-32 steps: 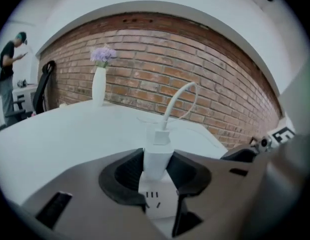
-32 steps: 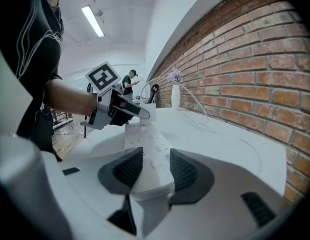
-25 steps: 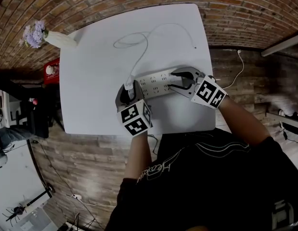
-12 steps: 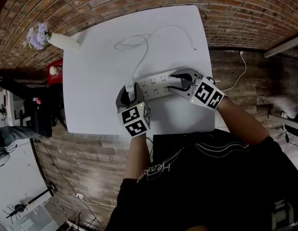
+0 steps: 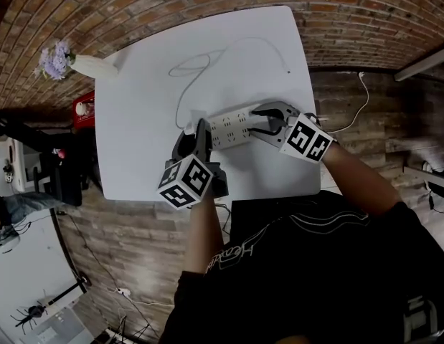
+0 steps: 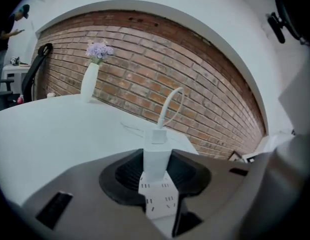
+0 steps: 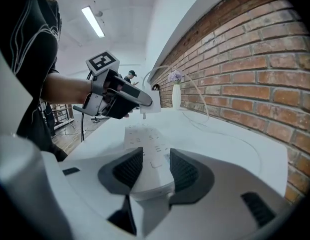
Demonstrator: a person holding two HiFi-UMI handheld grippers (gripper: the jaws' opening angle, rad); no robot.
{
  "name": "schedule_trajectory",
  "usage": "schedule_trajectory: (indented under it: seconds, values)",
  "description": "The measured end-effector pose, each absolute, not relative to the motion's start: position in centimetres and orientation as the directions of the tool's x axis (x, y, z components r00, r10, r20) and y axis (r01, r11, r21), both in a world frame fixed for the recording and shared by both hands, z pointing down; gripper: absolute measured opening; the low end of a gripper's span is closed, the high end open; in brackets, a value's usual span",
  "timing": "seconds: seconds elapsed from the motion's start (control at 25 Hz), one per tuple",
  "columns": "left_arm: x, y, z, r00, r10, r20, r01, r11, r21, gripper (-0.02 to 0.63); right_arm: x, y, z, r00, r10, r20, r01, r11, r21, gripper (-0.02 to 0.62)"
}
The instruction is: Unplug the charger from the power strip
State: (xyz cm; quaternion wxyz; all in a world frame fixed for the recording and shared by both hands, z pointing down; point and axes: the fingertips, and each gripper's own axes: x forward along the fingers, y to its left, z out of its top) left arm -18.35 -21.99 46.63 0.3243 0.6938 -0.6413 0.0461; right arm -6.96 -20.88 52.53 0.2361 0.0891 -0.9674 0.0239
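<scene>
The charger (image 6: 156,186) is out of the power strip (image 5: 232,125). It hangs just above the strip's left end with its prongs bare, clamped between the fingers (image 6: 122,176) of the left gripper (image 5: 194,133), and its cable (image 5: 180,99) trails back across the bench (image 5: 135,142). The right gripper (image 5: 268,119) has its fingers closed on the strip's other end and pins it to the bench. To finish well, I judge the lift should go on straight along the prongs' line until they are well clear. The squeeze should stay firm on the charger's flat sides so it can't twist, and the right gripper should hold on until then. The slack cable needs watching so it doesn't tug the strip or sweep toward the vase (image 5: 92,64). A second ago the charger sat plugged in. Now it is raised and free, the left gripper has rolled so its marker cube shows another face, the cable loop has slid left, and the right gripper hasn't shifted.
</scene>
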Motion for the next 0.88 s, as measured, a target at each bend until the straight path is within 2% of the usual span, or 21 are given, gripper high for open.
schedule_trajectory:
  seconds: [0.2, 0.32, 0.52, 0.88]
  values:
    - [-16.5, -21.3, 44.6, 0.299, -0.838, 0.456, -0.891, -0.075, 0.448, 0.135, -7.0, -20.9, 52.7, -0.864, -0.156, 0.478, -0.199, 0.979, -0.040, 0.143]
    - [-15.9, -20.5, 43.1, 0.360, -0.820, 0.444, -0.872, -0.127, 0.473, 0.135, -6.6, -21.7, 52.2, -0.867, -0.179, 0.465, -0.260, 0.958, -0.116, 0.133]
    - [-15.1, -18.0, 40.5, 0.459, -0.790, 0.406, -0.812, -0.186, 0.554, 0.135, -5.1, -21.9, 48.0, -0.887, -0.256, 0.385, -0.356, 0.909, -0.215, 0.024]
    - [-14.2, -12.1, 35.6, 0.543, -0.756, 0.365, -0.769, -0.275, 0.577, 0.135, -4.7, -15.0, 37.8, -0.939, -0.235, 0.252, -0.320, 0.869, -0.379, 0.002]
